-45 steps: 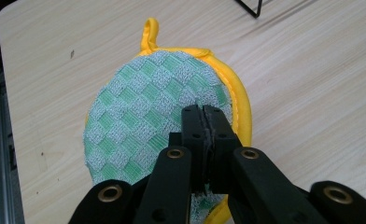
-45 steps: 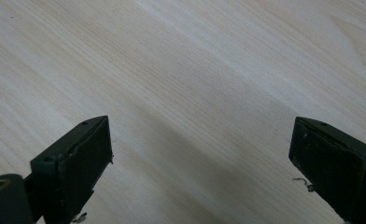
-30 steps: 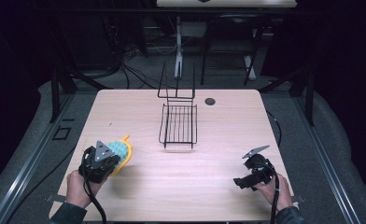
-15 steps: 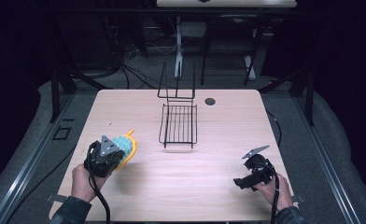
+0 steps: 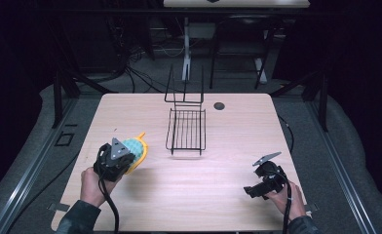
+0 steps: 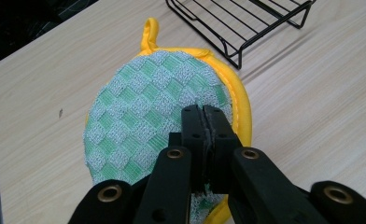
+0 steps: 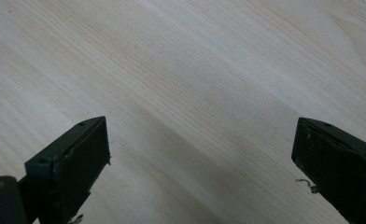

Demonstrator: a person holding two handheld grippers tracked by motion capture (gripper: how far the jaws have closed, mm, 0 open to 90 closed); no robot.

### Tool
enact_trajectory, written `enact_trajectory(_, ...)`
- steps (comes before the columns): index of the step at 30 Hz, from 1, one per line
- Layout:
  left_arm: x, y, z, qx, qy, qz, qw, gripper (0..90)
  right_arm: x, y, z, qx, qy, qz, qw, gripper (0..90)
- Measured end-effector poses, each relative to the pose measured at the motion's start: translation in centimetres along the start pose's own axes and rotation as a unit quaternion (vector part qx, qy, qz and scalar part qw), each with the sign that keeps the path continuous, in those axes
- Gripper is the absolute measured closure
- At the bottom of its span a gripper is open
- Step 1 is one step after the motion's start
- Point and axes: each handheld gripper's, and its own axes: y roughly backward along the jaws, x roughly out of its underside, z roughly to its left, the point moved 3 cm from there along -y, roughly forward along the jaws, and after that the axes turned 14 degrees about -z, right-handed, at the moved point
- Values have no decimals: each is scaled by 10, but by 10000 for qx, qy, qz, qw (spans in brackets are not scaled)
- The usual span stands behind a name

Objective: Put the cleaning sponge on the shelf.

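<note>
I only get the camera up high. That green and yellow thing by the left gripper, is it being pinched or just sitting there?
Observer: It's pinched. In the left gripper view the left gripper has its jaws shut on the near edge of the pot holder.
Operator: What's the green part like?
Observer: Up close it's a woven checker of green and pale squares, with a yellow border and a loop at the far end.
Operator: And the other gripper, is it holding anything?
Observer: No. The right gripper view shows the right gripper with jaws wide apart and bare wooden table between them.
</note>
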Motion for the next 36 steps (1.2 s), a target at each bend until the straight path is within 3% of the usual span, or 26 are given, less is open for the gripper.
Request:
enact_trajectory(13, -9, -7, -3, -10, -96, -60, 9999, 885, 0, 1, -1, 35, -5, -17, 10000, 0)
enact_trajectory(25, -19, -17, -9, 35, -140, -109, 9998, 885, 2, -1, -1, 93, 130, 82, 9998, 0)
enact_trajectory(36, -36, -31, -17, 116, -392, -174, 9990, 885, 1, 0, 0, 96, 141, 47, 9998, 0)
